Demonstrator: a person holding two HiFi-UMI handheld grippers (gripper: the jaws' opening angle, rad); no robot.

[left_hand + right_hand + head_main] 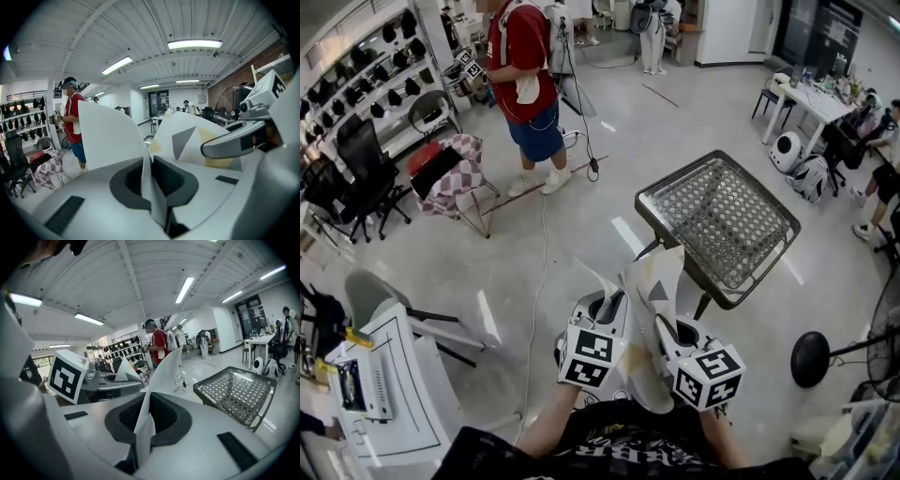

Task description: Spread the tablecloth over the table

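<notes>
My left gripper, below and left of the wire-mesh surface, has its jaws clamped on one edge of the patterned tablecloth. My right gripper, just beside it, pinches another edge. The cloth stands bunched between them, short of the surface, not touching it.

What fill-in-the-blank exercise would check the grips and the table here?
1. The left gripper and right gripper have jaws ____ on the tablecloth.
2. No cloth covers the ____-topped table.
3. The standing person wears a ____ shirt.
Missing words: shut; mesh; red.
</notes>
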